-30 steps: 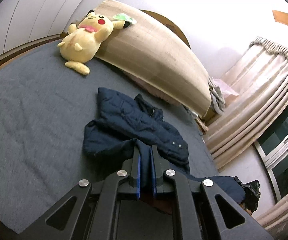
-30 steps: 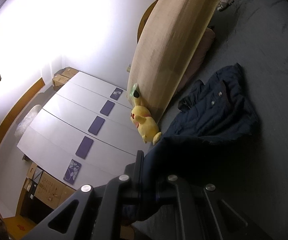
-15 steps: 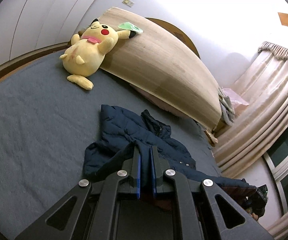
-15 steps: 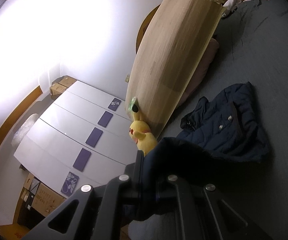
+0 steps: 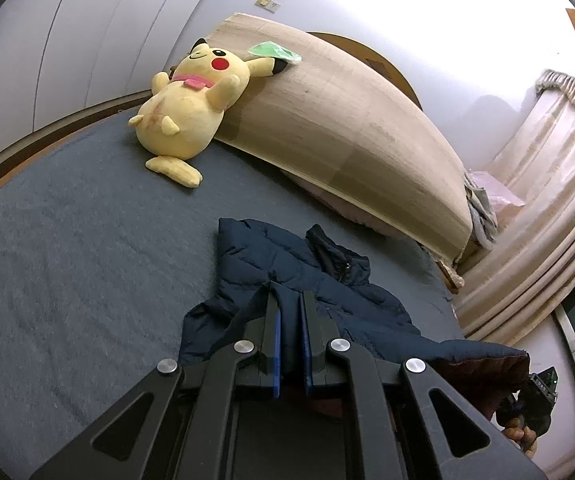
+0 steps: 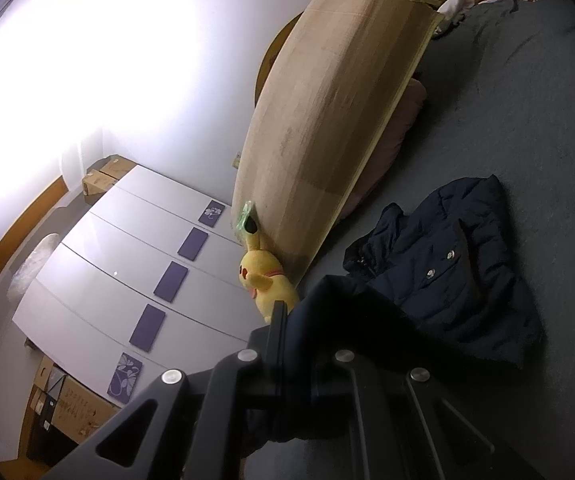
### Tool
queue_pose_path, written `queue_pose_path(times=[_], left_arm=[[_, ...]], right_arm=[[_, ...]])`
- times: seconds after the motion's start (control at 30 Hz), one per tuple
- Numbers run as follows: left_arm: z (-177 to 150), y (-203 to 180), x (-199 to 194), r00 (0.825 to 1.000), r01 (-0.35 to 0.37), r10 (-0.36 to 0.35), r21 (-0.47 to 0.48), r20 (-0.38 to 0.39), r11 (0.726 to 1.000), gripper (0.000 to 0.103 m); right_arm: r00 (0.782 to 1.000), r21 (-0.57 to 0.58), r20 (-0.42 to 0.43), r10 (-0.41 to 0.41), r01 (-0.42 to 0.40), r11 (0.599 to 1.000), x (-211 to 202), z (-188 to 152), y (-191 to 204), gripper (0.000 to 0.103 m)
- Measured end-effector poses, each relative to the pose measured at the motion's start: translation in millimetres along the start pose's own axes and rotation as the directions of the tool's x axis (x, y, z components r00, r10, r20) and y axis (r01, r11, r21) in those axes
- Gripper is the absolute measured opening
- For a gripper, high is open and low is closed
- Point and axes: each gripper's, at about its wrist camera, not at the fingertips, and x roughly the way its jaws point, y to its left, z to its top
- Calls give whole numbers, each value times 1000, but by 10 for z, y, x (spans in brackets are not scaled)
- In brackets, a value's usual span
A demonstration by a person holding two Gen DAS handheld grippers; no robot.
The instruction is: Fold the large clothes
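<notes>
A dark navy padded jacket (image 5: 295, 264) lies on the grey-blue bed cover (image 5: 67, 264), collar toward the headboard. My left gripper (image 5: 289, 300) is shut on the jacket's near hem, cloth pinched between its blue pads. In the right wrist view the same jacket (image 6: 443, 256) shows two snap buttons. My right gripper (image 6: 293, 312) is shut on another part of the lifted hem, and the cloth drapes over its right finger and hides it. The other gripper and a hand (image 5: 523, 436) show at the left view's lower right.
A yellow plush toy (image 5: 189, 114) leans on a tan mat (image 5: 347, 128) propped against the headboard. Beige curtains (image 5: 539, 208) and a window are to the right. White wardrobe doors (image 6: 135, 280) with purple panels and cardboard boxes stand beyond the bed.
Both grippers, still shut on the hem, have moved forward toward the headboard and slightly up. The plush toy and mat loom larger, and the lifted hem now overlaps more of the jacket.
</notes>
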Motion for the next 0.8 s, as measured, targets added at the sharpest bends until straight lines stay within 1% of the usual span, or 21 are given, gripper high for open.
queue_pose_path(times=[0.27,0.5,0.8], left_arm=[[58,-21,143,1000,-27,27,14,-9,1000,8],[105,-11,220,999,-30,30,20,-15,999,8],[260,-82,395,999,-44,45,47,-15,998,8]], right_arm=[[999,1,0,-33,33,999,113,74,-62,9],[999,-5,-3,-48,48,999,166,114,-62,9],[998,-20,-1,-67,67,998,285,233,-35,9]])
